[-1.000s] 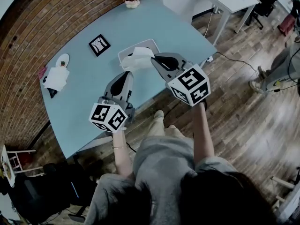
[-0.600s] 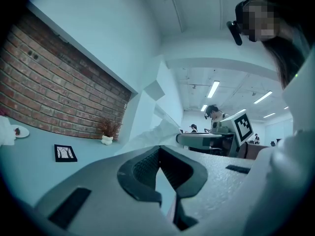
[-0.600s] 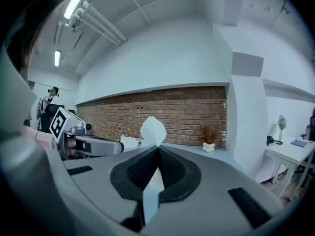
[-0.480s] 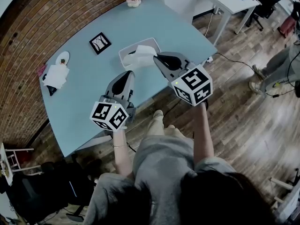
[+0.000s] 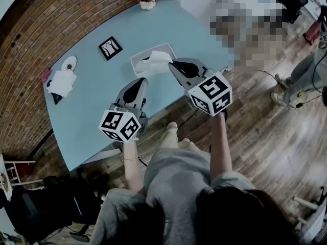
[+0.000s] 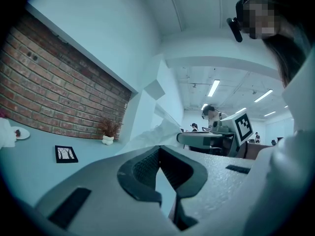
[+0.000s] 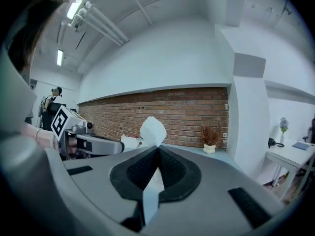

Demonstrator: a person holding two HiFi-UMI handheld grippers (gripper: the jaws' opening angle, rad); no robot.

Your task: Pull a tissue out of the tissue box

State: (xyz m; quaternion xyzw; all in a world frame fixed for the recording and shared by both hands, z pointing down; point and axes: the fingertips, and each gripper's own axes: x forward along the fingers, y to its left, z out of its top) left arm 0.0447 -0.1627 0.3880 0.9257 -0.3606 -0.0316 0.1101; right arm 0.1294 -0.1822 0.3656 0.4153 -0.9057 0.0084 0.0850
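Observation:
A white tissue box (image 5: pixel 137 61) stands on the light blue table (image 5: pixel 97 101), near its front edge. A white tissue (image 5: pixel 157 59) rises out of the box. My right gripper (image 5: pixel 172 64) is shut on that tissue just right of the box. In the right gripper view the tissue (image 7: pixel 153 130) sticks up past the closed tips of the right gripper (image 7: pixel 157 149) and runs down between the jaws. My left gripper (image 5: pixel 141 81) hovers in front of the box, apart from it. The jaws of the left gripper (image 6: pixel 158 154) meet with nothing in them.
A black framed picture (image 5: pixel 108 48) lies left of the box. Farther left are a small plate (image 5: pixel 68 64) and a crumpled white tissue (image 5: pixel 61 83). A potted dried plant (image 5: pixel 147 3) stands at the far edge. The brick wall (image 5: pixel 30 60) borders the table; wooden floor is at right.

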